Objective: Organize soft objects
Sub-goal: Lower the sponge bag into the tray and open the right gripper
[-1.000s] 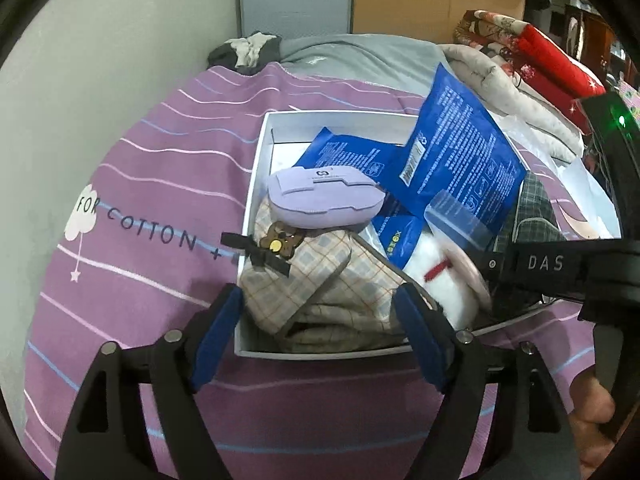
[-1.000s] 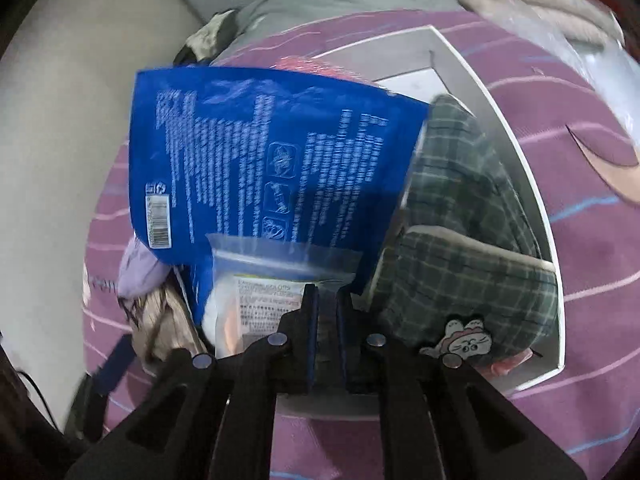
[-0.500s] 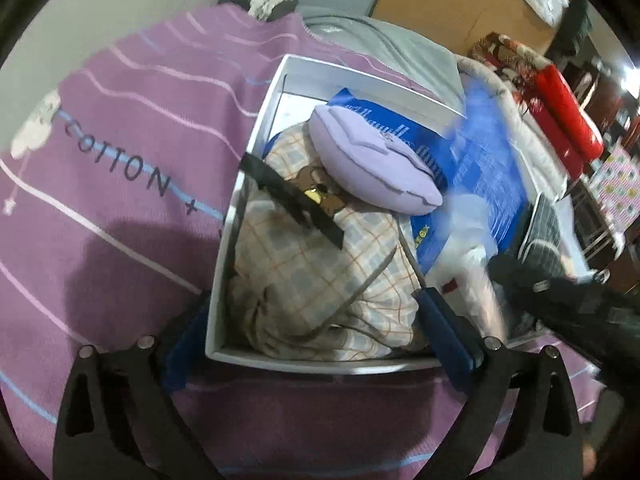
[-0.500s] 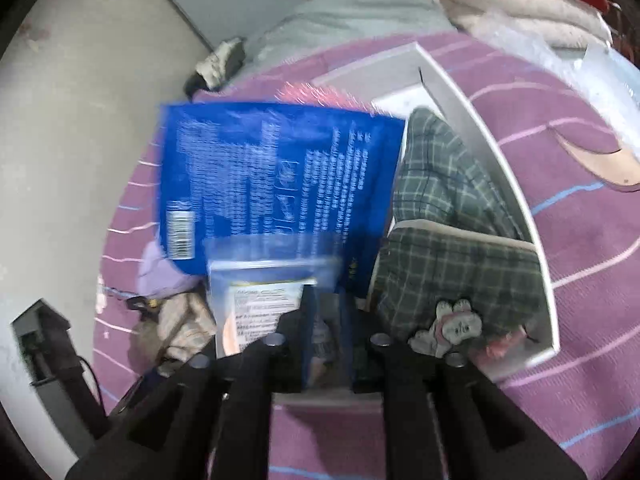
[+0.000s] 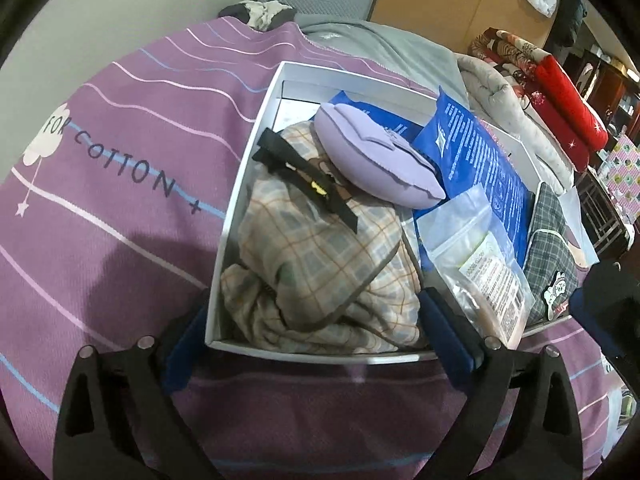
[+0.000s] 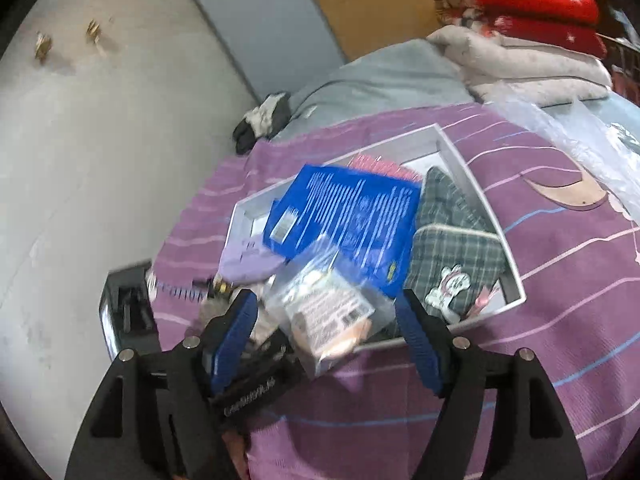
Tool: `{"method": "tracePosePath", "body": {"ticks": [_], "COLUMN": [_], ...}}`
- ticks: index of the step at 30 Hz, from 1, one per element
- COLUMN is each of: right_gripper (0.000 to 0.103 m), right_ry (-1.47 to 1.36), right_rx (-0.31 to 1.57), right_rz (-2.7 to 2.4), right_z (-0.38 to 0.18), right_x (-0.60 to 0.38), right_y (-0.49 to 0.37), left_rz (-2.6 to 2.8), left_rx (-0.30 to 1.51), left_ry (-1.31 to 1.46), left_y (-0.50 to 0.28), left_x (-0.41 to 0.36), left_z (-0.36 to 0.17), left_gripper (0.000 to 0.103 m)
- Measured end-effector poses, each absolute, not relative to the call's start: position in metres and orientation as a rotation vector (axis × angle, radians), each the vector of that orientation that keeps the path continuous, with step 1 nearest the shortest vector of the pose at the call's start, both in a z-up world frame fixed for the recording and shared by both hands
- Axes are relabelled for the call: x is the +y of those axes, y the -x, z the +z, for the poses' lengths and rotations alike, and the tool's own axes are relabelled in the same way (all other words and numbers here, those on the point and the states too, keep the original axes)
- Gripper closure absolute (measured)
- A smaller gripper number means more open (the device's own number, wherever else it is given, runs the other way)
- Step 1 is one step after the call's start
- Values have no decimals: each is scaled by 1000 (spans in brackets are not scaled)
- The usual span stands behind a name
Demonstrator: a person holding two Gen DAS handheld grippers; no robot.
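The left gripper (image 5: 316, 320) stands wide open, straddling the white box's (image 5: 320, 354) near corner, which hides part of 1 finger. The right gripper (image 6: 326, 320), blurred, is opening, gripping nothing; the clear packet (image 6: 328, 304) lies between its pads. Beyond, the beige plaid cloth (image 5: 316, 264), purple pouch (image 5: 376, 160) and blue bag (image 5: 480, 164) fill the box.

Home bedroom: purple bedspread (image 5: 120, 128), folded quilts (image 6: 532, 40).

White box (image 5: 240, 184) on purple blanket (image 5: 120, 184)
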State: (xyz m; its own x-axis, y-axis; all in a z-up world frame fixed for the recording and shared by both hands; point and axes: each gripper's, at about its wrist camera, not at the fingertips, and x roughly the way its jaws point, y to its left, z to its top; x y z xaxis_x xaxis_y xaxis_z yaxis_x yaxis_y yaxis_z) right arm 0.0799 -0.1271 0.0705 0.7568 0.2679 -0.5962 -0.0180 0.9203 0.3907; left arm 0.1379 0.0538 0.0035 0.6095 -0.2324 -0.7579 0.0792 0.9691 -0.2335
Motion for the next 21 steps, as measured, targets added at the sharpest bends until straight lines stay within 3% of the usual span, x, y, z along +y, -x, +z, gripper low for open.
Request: {"method": "tracePosePath", "body": {"ticks": [2,4,9,10,21], "right_gripper": [73,89,92,97,98], "right_ry": [-362,-351,-439,-467,-548], "right_rx": [722,785,871,888,908], "right_rz": [180,205,245,252,257], "right_z": [67,59,40,35,23], "right_x": [-120,-115,-126,-130,-142], "right_y": [-92,-101,-121,-126,-144], "left_rz": [-181,-179,-173,-173,-172], "left_rx": [899,898,899,900,902], "left_ry": [185,180,171,172,171], "left_y": [-138,-137,-137,-137,-138], "left_x": [54,53,51,51,51], "left_z": [3,4,4,4,4], "left_gripper": [5,5,5,5,5]}}
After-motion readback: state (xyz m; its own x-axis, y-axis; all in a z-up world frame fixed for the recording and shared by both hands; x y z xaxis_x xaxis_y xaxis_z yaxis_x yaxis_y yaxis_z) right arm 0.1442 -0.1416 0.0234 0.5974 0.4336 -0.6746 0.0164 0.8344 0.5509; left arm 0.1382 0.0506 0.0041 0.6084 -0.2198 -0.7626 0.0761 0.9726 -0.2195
